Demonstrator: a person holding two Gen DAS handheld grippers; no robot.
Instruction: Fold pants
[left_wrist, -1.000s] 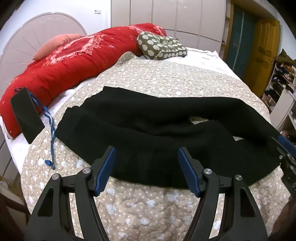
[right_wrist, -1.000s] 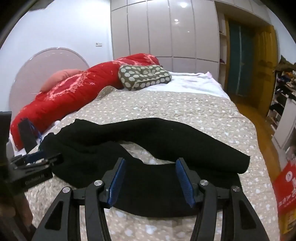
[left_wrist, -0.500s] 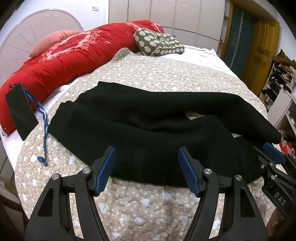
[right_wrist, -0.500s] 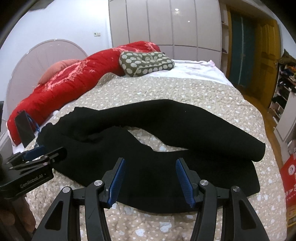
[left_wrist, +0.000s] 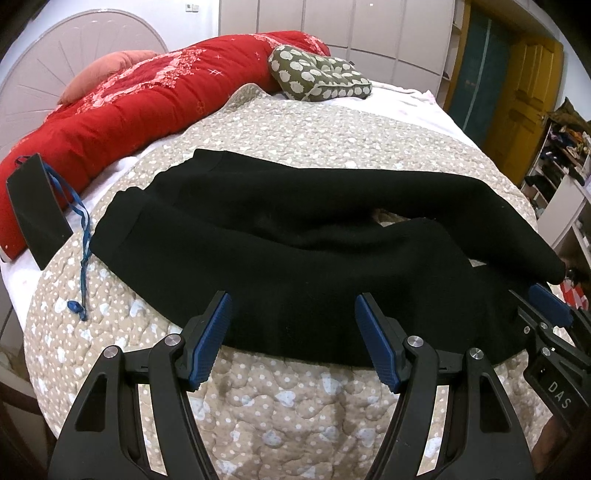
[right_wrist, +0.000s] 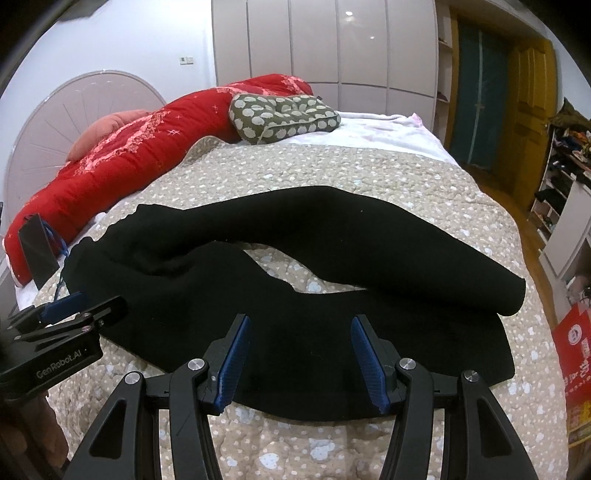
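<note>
The black knit pants (left_wrist: 314, 251) lie spread across the beige dotted quilt (left_wrist: 280, 402) on the bed, waistband toward nine o'clock, legs running toward three o'clock with a gap of quilt showing between them. The left gripper (left_wrist: 291, 336) hovers over the near hem edge at six o'clock, jaws wide apart with nothing between them; the right gripper (right_wrist: 299, 360) hangs likewise over the near leg, jaws spread and empty. This looks like the approach before the first fold. Next, each gripper would need to drop onto the near edge, pinch the fabric, and carry the near leg toward twelve o'clock onto the far one
</note>
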